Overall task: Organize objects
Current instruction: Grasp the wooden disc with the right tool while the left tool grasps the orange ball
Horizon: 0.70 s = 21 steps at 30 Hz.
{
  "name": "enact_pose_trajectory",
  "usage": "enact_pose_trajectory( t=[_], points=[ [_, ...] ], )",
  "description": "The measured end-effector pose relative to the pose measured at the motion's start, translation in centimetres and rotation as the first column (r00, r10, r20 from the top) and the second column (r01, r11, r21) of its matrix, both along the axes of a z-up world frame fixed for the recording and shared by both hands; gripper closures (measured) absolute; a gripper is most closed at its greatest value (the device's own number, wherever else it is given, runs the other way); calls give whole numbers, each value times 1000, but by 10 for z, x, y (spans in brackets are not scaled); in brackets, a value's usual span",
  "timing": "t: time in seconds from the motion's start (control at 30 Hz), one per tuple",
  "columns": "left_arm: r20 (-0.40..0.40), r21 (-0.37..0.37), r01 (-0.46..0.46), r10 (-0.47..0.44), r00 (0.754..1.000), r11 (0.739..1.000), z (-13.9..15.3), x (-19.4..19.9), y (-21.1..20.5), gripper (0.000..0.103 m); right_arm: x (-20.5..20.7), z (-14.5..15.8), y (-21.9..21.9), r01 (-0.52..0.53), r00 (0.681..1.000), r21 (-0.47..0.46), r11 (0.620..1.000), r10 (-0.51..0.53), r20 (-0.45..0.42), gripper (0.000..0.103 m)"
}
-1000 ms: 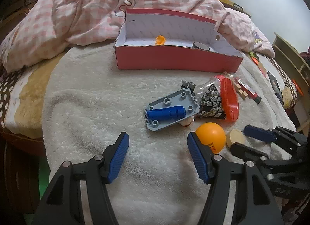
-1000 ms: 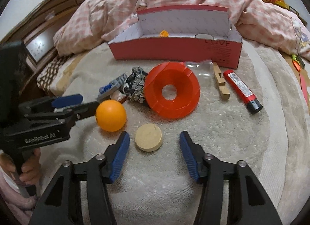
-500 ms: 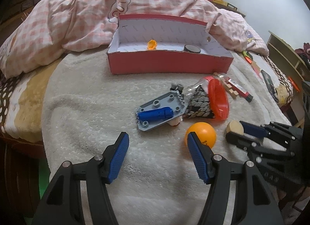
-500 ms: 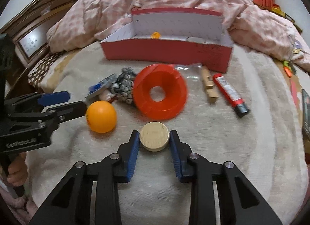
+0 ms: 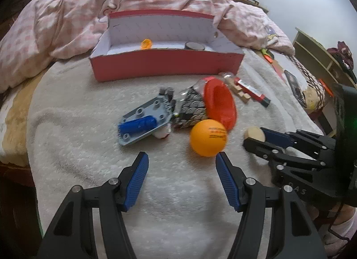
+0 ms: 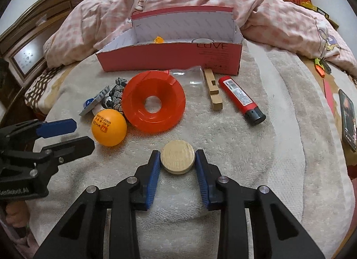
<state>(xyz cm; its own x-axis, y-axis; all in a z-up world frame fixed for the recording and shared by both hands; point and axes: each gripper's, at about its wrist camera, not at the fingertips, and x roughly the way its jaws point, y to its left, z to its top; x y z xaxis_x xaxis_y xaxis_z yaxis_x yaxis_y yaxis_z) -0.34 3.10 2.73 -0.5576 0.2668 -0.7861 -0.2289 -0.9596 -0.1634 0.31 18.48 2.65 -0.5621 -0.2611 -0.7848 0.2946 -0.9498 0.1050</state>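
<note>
Your right gripper (image 6: 177,158) is clamped on the round wooden disc (image 6: 177,160), a blue pad tight against each side, with the disc right down at the cream towel (image 6: 256,158) spread over the bed. Can't tell if it's lifted at all.

Your left gripper (image 5: 181,158) is spread wide with nothing between the jaws. The orange ping pong ball (image 5: 208,137) sits just past its right fingertip, near enough that I can't say whether they touch. From the right wrist view you can see that ball (image 6: 109,127) tucked up against the red funnel-shaped dish (image 6: 154,104), lettering facing up.

Rest of the pile on the towel:
- grey building-block plate with a blue cylinder piece (image 5: 146,123) on it, left of the ball
- a patterned black-and-white pouch (image 5: 191,108) squeezed between the plate and the red dish
- a clear plastic bit (image 6: 194,73) behind the dish
- a wooden clothespin (image 6: 213,89) and a red lighter (image 6: 241,99) side by side to the right, well apart from your grippers

The red cardboard box (image 5: 167,65) sits at the far end of the towel against the pink checked duvet (image 5: 67,20). Inside it you've got a small orange thing (image 5: 146,43) and a dark round item (image 5: 194,46). A phone (image 6: 348,118) lies off at the right edge of the bed.
</note>
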Motion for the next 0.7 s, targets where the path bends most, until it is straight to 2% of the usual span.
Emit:
enact_pose_trajectory(
  t=[0.23, 0.5, 0.53, 0.6, 0.7],
  points=[
    [-13, 2, 11, -11, 1000, 1000, 2, -5, 16, 40, 3, -2, 1, -2, 1000, -18, 1000, 2, -15, 69],
    [-3, -14, 11, -11, 1000, 1000, -6, -14, 29, 41, 7, -4, -1, -22, 999, -28, 999, 21, -38, 60],
    [-2, -14, 7, -7, 1000, 1000, -7, -14, 29, 42, 8, -4, -1, -23, 999, -28, 999, 22, -40, 59],
    [0, -12, 6, -6, 1000, 1000, -8, -14, 28, 54, 8, -4, -2, -29, 999, -30, 999, 28, -44, 57],
    [4, -21, 4, -4, 1000, 1000, -9, -14, 27, 64, 9, -4, -3, -36, 998, -30, 999, 34, -47, 54]
  ],
)
